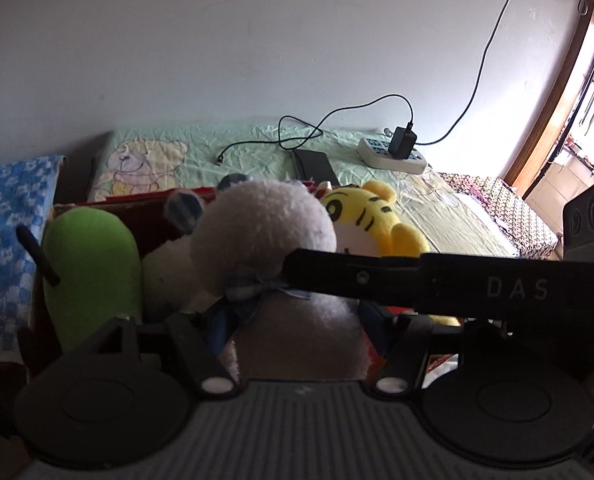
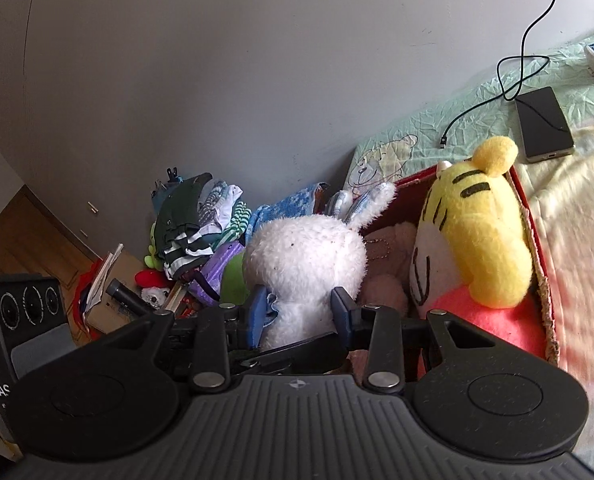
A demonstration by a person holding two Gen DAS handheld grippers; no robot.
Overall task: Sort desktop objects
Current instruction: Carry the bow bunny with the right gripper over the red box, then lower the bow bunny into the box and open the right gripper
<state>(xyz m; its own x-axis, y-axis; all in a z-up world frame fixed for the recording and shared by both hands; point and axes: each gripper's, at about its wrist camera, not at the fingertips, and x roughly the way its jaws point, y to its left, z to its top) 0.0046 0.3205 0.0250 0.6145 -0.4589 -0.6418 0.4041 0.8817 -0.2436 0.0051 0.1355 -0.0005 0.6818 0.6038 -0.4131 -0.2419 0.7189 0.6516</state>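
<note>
The right claw (image 2: 299,306) is clenched on the white plush rabbit (image 2: 303,256), its blue pads pressing either side of the toy's neck just above the bow, and it holds the rabbit upright in the red cardboard box (image 2: 531,216) that sits on the bed (image 2: 569,216). From the left wrist view the same rabbit (image 1: 263,224) fills the middle of the picture, with the right claw's finger crossing in front of it; the left claw (image 1: 297,332) sits just behind the toy, but its fingertips are hidden low in the frame, so whether it is released or clenched cannot be told. The sorting looks well advanced as far as soft toys go: the yellow tiger plush (image 2: 479,236) already leans against the box's right wall, a green plush (image 1: 91,268) stands at the other side, and a brownish plush (image 2: 389,264) lies low between rabbit and tiger. The rabbit seems to be at the point of being settled in, with only the letting go left for it. Loose things remain outside the box: a dark phone (image 2: 543,124), a black charging cable (image 2: 509,80) and a white power strip (image 1: 393,156) lie on the bed, well apart from the box, and a heap of clothes (image 2: 195,220) sits beyond the bed's end; whether those belong to the task is unclear
</note>
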